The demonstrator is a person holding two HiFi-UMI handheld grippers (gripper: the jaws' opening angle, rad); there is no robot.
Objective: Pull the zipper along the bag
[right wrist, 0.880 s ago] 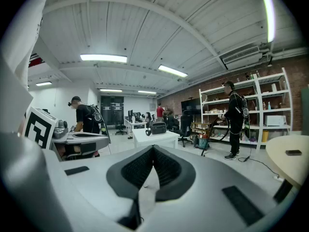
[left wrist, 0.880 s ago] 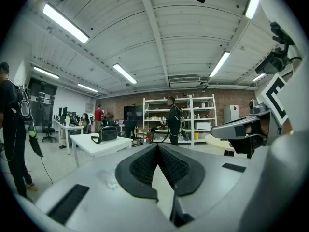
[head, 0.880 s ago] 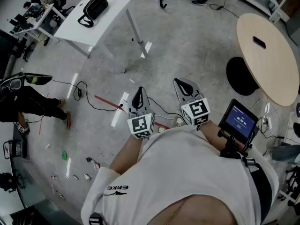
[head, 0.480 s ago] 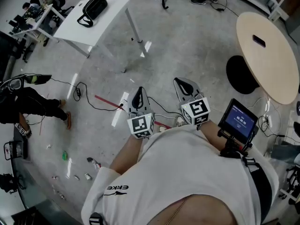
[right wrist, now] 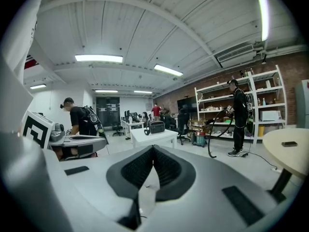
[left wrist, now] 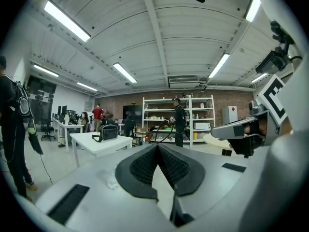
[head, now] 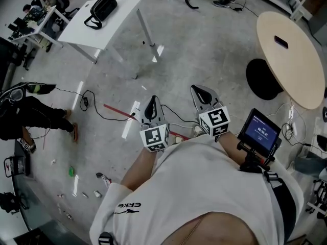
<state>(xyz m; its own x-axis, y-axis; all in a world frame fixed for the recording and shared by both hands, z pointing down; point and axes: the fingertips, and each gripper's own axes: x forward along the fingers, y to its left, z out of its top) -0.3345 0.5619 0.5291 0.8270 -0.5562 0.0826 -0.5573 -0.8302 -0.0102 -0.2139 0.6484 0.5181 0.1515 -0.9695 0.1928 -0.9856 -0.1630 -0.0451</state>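
Observation:
A black bag [head: 103, 6] lies on a white table [head: 120, 22] at the far upper left of the head view, well away from both grippers. It also shows small on that table in the left gripper view [left wrist: 108, 132] and the right gripper view [right wrist: 157, 126]. My left gripper [head: 152, 99] and right gripper [head: 199, 90] are held side by side close to the person's body, above the concrete floor. The left gripper [left wrist: 157, 146] is shut with its jaws meeting at the tips and nothing between them. The right gripper [right wrist: 153, 148] is shut and empty too.
A round wooden table [head: 291, 55] stands at the right, with a small screen [head: 260, 131] on a mount near the right arm. Cables and a red strip [head: 118, 113] lie on the floor. A person [head: 30, 116] crouches at the left; another person [right wrist: 239, 117] stands by shelves.
Both grippers stay where they were, shut. The head view has shifted very slightly.

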